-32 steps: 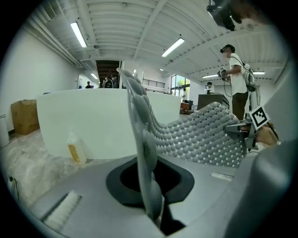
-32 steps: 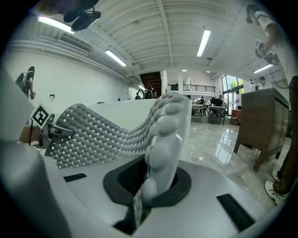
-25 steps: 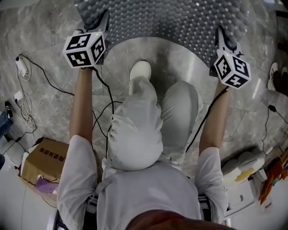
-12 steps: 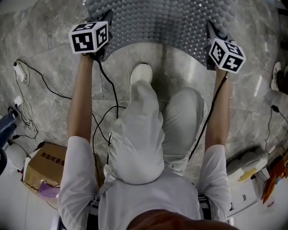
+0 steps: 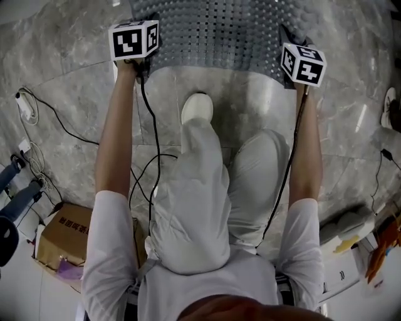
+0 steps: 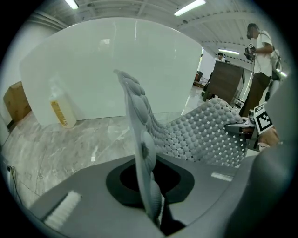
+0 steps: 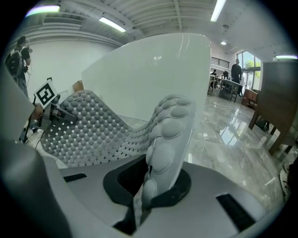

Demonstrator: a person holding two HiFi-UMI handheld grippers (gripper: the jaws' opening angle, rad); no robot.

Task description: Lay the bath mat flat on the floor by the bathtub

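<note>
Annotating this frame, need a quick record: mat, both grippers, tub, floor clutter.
bath mat: grey, nubbed, near edge raised, sagging between the grippers, not flat
left gripper: shut on the mat's edge
right gripper: shut on the other end of that edge
bathtub: white wall just ahead of the mat
floor: grey marble
clutter: bottle standing by the tub; cables and cardboard box at the person's left
mat's far edge: out of view

Grey marble floor (image 5: 69, 94), ceiling strip lights (image 7: 218, 10), dark wooden cabinet (image 7: 279, 97)

Left gripper (image 6: 150, 193) and right gripper (image 7: 148, 188) reach forward, both clamped tight.
</note>
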